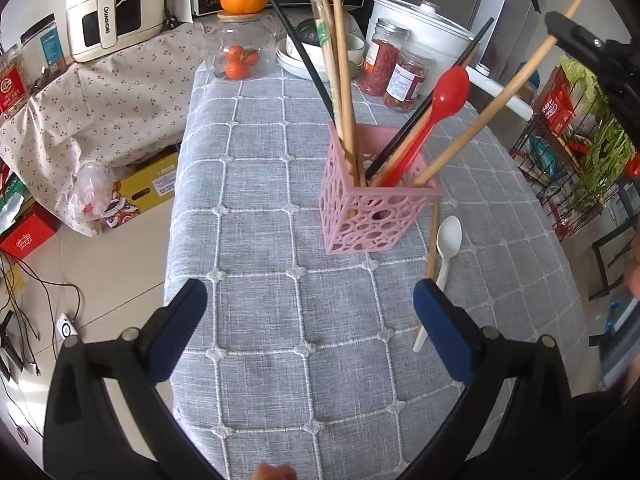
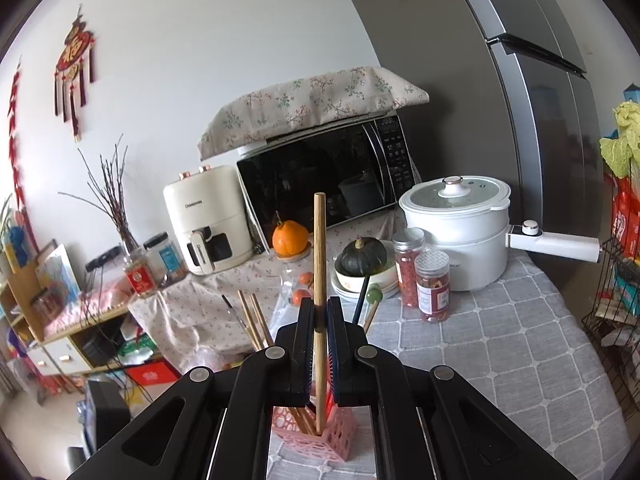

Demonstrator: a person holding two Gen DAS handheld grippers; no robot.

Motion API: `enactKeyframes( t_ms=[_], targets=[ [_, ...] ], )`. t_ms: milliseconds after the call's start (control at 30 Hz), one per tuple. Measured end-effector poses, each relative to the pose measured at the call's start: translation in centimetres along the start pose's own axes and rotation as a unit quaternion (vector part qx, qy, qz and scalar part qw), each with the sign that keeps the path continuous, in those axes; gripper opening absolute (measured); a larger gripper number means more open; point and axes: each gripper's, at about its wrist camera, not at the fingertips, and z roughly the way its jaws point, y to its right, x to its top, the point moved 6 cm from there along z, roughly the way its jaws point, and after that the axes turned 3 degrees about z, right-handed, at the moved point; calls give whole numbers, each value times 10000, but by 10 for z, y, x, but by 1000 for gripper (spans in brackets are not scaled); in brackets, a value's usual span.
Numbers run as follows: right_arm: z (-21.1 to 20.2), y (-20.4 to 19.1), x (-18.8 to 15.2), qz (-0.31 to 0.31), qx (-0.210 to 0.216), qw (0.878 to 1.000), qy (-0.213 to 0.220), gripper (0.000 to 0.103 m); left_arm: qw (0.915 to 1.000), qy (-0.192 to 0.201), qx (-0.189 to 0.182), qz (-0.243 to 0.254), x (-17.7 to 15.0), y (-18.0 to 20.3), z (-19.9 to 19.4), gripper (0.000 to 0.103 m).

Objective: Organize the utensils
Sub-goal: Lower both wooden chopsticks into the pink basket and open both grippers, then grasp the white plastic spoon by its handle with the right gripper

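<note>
A pink perforated holder (image 1: 370, 200) stands on the grey checked tablecloth (image 1: 280, 160). It holds several wooden and black chopsticks and a red spoon (image 1: 434, 110). My right gripper (image 2: 319, 312) is shut on a wooden chopstick (image 2: 319, 248) whose lower end is inside the holder (image 2: 320, 436); the same chopstick (image 1: 504, 94) and gripper (image 1: 580, 38) show at upper right in the left wrist view. A white spoon (image 1: 446, 248) and another wooden chopstick (image 1: 432, 236) lie on the cloth right of the holder. My left gripper (image 1: 310, 300) is open and empty, in front of the holder.
At the table's far end stand a glass jar (image 1: 240, 52) with oranges, stacked bowls (image 1: 316, 60), two jars (image 1: 394, 70) of red goods and a white pot (image 2: 460, 220). A microwave (image 2: 328, 180) and an air fryer (image 2: 208, 220) are behind. A wire rack (image 1: 568, 152) stands at the right.
</note>
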Motion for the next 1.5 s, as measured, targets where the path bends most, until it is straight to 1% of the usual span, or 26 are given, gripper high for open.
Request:
enactKeyframes(
  t_ms=[133, 167, 200, 233, 267, 300, 333, 400, 467, 567, 633, 733, 833, 933, 967, 1067, 1133, 1200, 1333, 1500],
  targets=[
    [10, 1, -10, -17, 72, 9998, -170, 7, 10000, 7, -45, -14, 0, 1, 0, 102],
    [12, 1, -12, -3, 126, 9997, -221, 10, 10000, 14, -41, -20, 0, 1, 0, 102],
    [13, 2, -14, 22, 180, 9995, -260, 16, 10000, 23, -32, -26, 0, 1, 0, 102],
    [14, 3, -15, 47, 202, 9993, -298, 37, 10000, 32, -27, -31, 0, 1, 0, 102],
    [13, 4, -15, 84, 204, 9993, -292, 61, 10000, 42, 1, -38, 1, 0, 1, 102],
    [10, 7, -14, 159, 221, 9994, -218, 69, 10000, 36, -7, -41, 1, 1, 1, 102],
    [7, 9, -12, 224, 231, 9994, -132, 74, 10000, 27, -11, -43, 0, 1, 2, 102],
    [3, 16, -9, 290, 162, 9994, -100, 76, 10000, 7, -29, -48, 0, 3, 3, 102],
    [1, 25, -7, 380, 73, 9992, -98, 84, 10000, -20, -59, -48, 1, 4, 5, 102],
    [0, 44, -8, 573, -109, 9981, -184, 88, 9999, -69, -117, -40, 0, 8, 8, 102],
    [3, 57, -13, 666, -256, 9969, -336, 90, 9998, -101, -139, -28, -1, 10, 10, 102],
    [11, 78, -27, 704, -570, 9935, -688, 92, 9997, -169, -149, -14, -2, 12, 14, 102],
    [24, 99, -51, 722, -951, 9859, -1171, 92, 9995, -275, -170, -15, -4, 14, 19, 102],
    [41, 117, -80, 842, -1232, 9718, -1828, 92, 9990, -397, -184, 4, -6, 16, 24, 102],
    [47, 123, -91, 911, -1314, 9644, -2108, 92, 9989, -438, -179, 17, -7, 17, 25, 102],
    [59, 132, -117, 1050, -1509, 9455, -2689, 92, 9983, -557, -176, 74, -10, 20, 29, 102],
    [66, 134, -133, 1116, -1551, 9339, -3021, 92, 9979, -615, -173, 109, -12, 21, 31, 102],
    [71, 131, -144, 1103, -1528, 9277, -3223, 92, 9977, -643, -171, 128, -13, 21, 31, 102],
    [78, 122, -162, 900, -1554, 9195, -3496, 92, 9976, -664, -177, 130, -14, 20, 31, 102],
    [89, 114, -176, 737, -1588, 9134, -3674, 91, 9975, -673, -175, 149, -15, 21, 32, 102]
  ],
)
